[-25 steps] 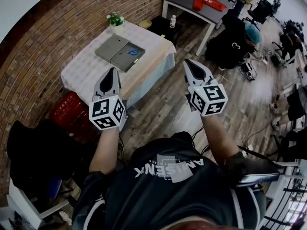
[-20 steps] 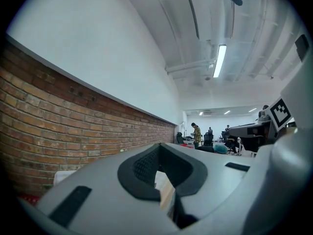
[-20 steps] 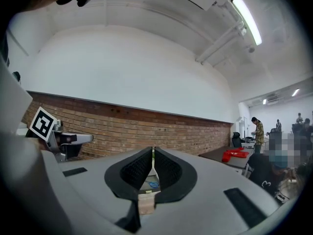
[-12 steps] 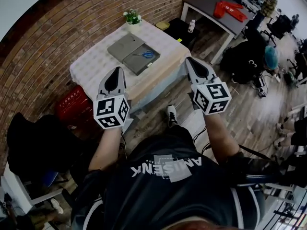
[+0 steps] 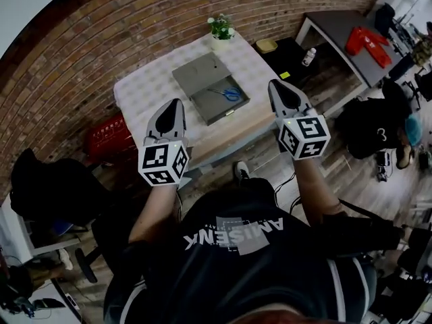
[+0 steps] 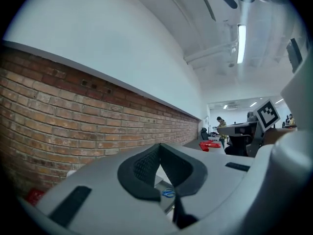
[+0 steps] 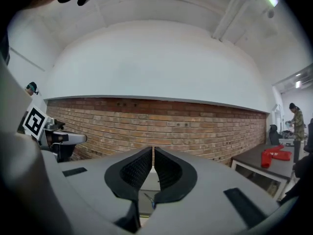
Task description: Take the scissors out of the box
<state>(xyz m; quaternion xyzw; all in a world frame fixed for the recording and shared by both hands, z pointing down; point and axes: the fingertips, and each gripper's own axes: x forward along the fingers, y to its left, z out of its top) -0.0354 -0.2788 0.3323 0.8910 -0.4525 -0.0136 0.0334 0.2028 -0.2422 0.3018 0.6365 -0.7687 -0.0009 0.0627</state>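
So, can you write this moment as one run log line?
scissors: in open box on table | left gripper: shut, empty, apart from box | right gripper: shut, empty, apart from box

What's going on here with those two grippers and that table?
A person holds a gripper in each hand, facing a table. An open box lies on it with blue-handled scissors inside. The left gripper and right gripper are both shut and empty, short of the box; the scissors are untouched.

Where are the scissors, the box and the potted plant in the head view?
scissors point(image 5: 231, 94), head view, on the blue handles
box point(image 5: 214, 109), head view, bare floor of the open tray
potted plant point(image 5: 219, 25), head view, on the leaves
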